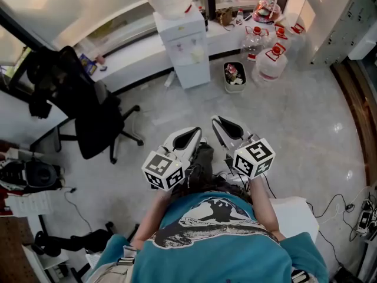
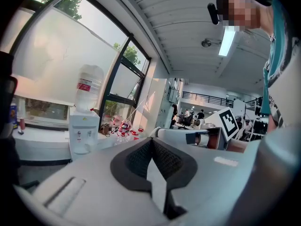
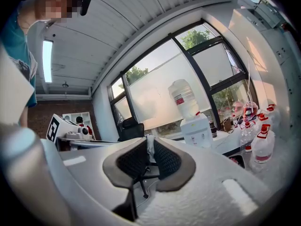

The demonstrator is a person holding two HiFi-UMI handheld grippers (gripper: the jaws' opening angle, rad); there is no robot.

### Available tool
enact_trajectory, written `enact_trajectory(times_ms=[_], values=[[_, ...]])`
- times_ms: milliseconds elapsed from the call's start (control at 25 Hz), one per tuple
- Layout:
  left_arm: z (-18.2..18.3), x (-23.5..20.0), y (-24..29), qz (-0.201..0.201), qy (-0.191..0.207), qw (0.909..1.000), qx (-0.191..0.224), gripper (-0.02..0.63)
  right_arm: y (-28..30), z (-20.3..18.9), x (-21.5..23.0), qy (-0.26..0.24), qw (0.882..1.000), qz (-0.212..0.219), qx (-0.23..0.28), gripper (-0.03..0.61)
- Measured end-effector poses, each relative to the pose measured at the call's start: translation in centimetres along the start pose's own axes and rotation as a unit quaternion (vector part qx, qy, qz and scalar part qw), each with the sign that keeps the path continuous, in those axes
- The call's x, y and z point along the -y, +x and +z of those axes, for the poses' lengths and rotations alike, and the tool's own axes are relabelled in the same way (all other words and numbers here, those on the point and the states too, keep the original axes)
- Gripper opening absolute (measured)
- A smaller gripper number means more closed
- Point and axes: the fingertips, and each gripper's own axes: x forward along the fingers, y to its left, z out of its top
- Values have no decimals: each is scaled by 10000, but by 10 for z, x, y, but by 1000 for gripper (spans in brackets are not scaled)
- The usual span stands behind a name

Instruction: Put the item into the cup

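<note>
Operator position: standing on the pale grey tiled floor (image 1: 294, 140), with both tools held side by side in front of the teal printed shirt (image 1: 218, 240).

Left gripper (image 2: 151, 141): clenched, pad tips meeting, nothing between them.

Right gripper (image 3: 149, 144): released, pad tips slightly apart. Only white wall and the base of the black office chair (image 1: 88, 114) show through the gap.

White water dispenser (image 1: 185, 46): against the window ledge, ahead of both tools.

Item and cup: in no view.
</note>
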Motion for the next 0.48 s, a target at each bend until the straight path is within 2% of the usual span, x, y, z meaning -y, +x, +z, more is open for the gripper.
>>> enact_trajectory(times_ms=[120,280,480], values=[[2,-3,14,-64,300,9995,-89,9,-1,0,6,65,10000,60,-22,44],[10,-10,37,-284,341,9990,-100,9,-1,-2,21,44,9998,6,-184,44],[12,-44,26,68,196,9997,-159,9,35,-4,18,175,9996,112,-188,44]])
